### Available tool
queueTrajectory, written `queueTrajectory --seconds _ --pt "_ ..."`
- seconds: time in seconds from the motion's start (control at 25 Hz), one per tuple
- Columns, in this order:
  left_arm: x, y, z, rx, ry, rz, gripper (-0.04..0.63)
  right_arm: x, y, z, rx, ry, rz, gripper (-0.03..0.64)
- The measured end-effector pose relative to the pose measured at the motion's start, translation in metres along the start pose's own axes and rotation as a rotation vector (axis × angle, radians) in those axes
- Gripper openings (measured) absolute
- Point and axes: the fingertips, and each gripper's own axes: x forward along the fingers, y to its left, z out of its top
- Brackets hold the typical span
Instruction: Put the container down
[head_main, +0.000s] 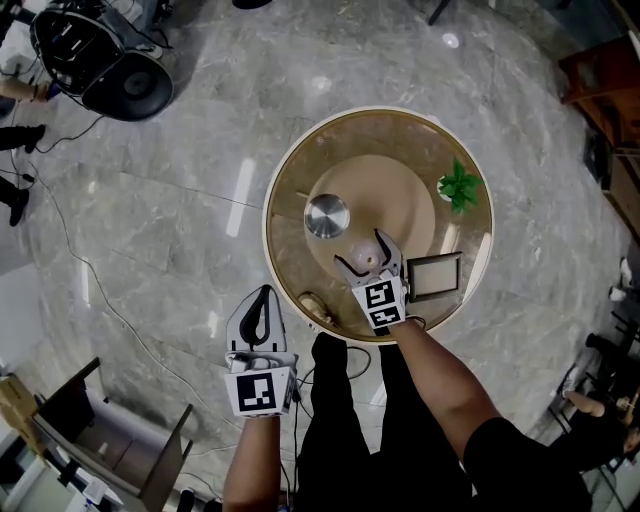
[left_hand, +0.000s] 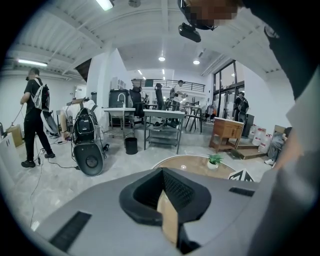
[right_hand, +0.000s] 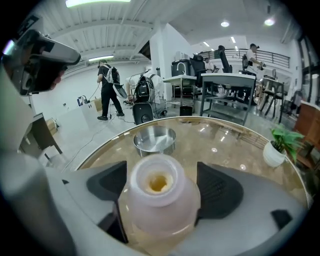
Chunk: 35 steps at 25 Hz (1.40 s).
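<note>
The container (right_hand: 160, 200), a cloudy white bottle with an open neck and yellowish contents, is clamped in my right gripper (right_hand: 162, 175), its mouth facing the camera. Seen from the head view, that right gripper (head_main: 366, 258) holds the container (head_main: 371, 263) over the near part of the round wooden table (head_main: 290, 170), just right of a steel bowl (head_main: 327, 215). The bowl (right_hand: 155, 140) stands ahead of the jaws. My left gripper (head_main: 263, 300) hangs off the table over the floor, jaws together and holding nothing (left_hand: 162, 197).
On the table are a small potted plant (head_main: 459, 187), a dark framed panel (head_main: 433, 275) near the right rim and a small object (head_main: 312, 302) at the near edge. A black round device (head_main: 125, 85) and cables lie on the marble floor. Wooden furniture (head_main: 120, 440) stands bottom left.
</note>
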Motion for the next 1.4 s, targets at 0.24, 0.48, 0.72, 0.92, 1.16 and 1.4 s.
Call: queueTrajectory --seconds 0.24,0.48,0.72,0.92,1.16,1.4 --pt "-0.007 -0.006 0.032 0.01 -0.04 -0.005 -0.008 -0.048 -0.001 0.059 -0.031 -0.117 -0.004 0.416" --pt "-0.024 -0.022 0.074 0.025 -0.083 -0.017 -0.008 -0.131 0.01 0.147 -0.124 -0.268 0.037 0.414" --pt "-0.046 -0.045 0.12 0.055 -0.121 -0.047 -0.008 -0.224 0.015 0.227 -0.162 -0.367 0.041 0.411" --pt "-0.07 -0.07 0.149 0.075 -0.135 -0.084 -0.008 -0.296 0.02 0.256 -0.177 -0.403 0.04 0.357" --pt "-0.081 -0.105 0.2 0.136 -0.22 -0.156 -0.008 -0.355 0.003 0.277 -0.198 -0.458 -0.006 0.25" --pt "-0.096 -0.112 0.223 0.124 -0.263 -0.167 -0.008 -0.389 -0.003 0.301 -0.222 -0.508 -0.091 0.133"
